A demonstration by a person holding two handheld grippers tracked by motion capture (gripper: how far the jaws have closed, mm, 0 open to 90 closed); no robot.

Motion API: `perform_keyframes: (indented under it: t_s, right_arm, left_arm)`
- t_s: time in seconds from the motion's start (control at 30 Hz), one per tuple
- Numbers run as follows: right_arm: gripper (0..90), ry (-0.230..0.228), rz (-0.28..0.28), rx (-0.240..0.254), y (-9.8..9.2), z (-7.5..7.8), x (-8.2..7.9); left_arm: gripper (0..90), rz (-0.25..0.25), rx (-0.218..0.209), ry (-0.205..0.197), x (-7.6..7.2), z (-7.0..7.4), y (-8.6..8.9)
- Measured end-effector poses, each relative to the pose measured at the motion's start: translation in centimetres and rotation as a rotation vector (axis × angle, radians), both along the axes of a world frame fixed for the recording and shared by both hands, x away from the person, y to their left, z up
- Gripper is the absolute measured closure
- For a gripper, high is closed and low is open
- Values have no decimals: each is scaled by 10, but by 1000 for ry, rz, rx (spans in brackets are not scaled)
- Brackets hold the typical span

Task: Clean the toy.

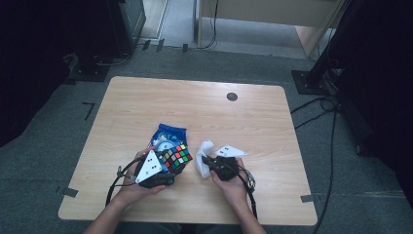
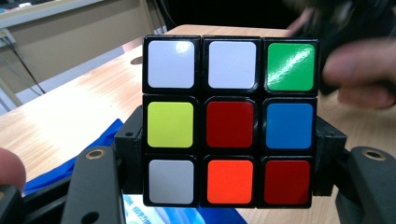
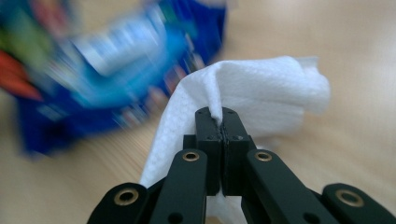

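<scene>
Wooden table (image 1: 146,102) seen from above, forearms entering from the bottom edge. At left, left gripper (image 1: 168,168) clamped on a scrambled cube (image 1: 176,158), jaws pressing its two sides, held just above the tabletop. Right behind the cube, a blue packet (image 1: 169,132) lying flat. Just right of the cube, right gripper (image 1: 203,160) pinched fully together on a fold of white wipe (image 1: 204,148), cloth bunched and draping around the jaw tips, near the packet.

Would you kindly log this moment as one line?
left gripper: shut on puzzle cube | right gripper: shut on white wipe | blue packet: on table
</scene>
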State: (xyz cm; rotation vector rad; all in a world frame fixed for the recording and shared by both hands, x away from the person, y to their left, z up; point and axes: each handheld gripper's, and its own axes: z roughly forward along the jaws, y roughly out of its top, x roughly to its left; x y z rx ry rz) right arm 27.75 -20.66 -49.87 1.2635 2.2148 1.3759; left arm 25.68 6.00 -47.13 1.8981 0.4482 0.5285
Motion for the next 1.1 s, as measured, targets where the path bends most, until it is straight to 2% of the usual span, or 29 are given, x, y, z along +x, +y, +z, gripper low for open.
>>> perform_keyframes:
  t_s: [0.07,0.13,0.17,0.2,0.3,0.33,0.37,0.43,0.53,0.6,0.7,0.8,0.97,1.03,1.1]
  right_arm:
    - [898,-65,14,93,-3,18,-7]
    - [897,-113,28,151,-1,35,-15]
    - [897,-122,33,165,0,37,-17]
    - [897,-117,53,193,3,41,-19]
    - [897,-104,63,215,6,41,-21]
    - [897,-98,45,231,6,41,-21]
    - [897,-98,45,231,6,41,-21]
    - [897,-83,46,265,4,41,-20]
    - [897,-104,29,259,6,44,-23]
    - [896,-126,40,256,9,47,-26]
    - [895,-152,59,222,18,49,-31]
    - [894,-163,81,234,23,52,-34]
    - [892,-199,172,261,31,63,-46]
    - [891,-221,196,256,33,65,-49]
    - [890,-230,198,249,31,65,-50]
  left_arm:
    - [338,-11,4,3,0,-1,-2]
    - [338,-30,11,7,-3,-4,-7]
    - [338,-37,13,6,-4,-4,-9]
    - [338,-50,19,3,-5,-5,-11]
    - [338,-68,28,-1,-9,-5,-17]
    - [339,-69,27,-1,-10,-5,-17]
    - [339,-69,22,0,-10,-4,-17]
    - [339,-69,16,-2,-11,-3,-17]
    - [339,-75,23,0,-11,-4,-18]
    - [339,-76,44,-3,-12,-5,-21]
    - [339,-77,63,0,-14,-8,-25]
    - [339,-77,68,1,-13,-9,-26]
    - [339,-67,29,21,-10,-5,-19]
    - [339,-61,6,32,-7,-3,-14]
    - [339,-55,-7,34,-5,-1,-10]
